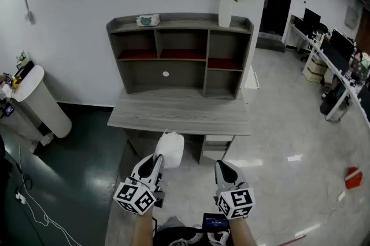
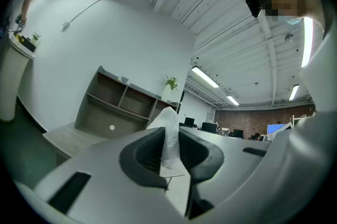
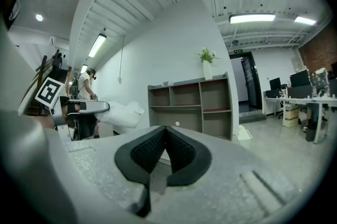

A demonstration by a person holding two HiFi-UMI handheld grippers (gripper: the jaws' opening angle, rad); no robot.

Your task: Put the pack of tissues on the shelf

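Shelf unit, top board: tissue box at left end, white vase at right end, bare stretch between. Three upper compartments and wide lower bay: open-fronted, free. Desk top in front: bare, open from the front. Wall directly behind

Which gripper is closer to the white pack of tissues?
Left. The left gripper is clamped on the pack of tissues. The right gripper is off to the pack's right, not touching it, with its jaws shut on nothing.

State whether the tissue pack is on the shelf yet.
Not on it: the left gripper is shut on the tissue pack, short of the desk.
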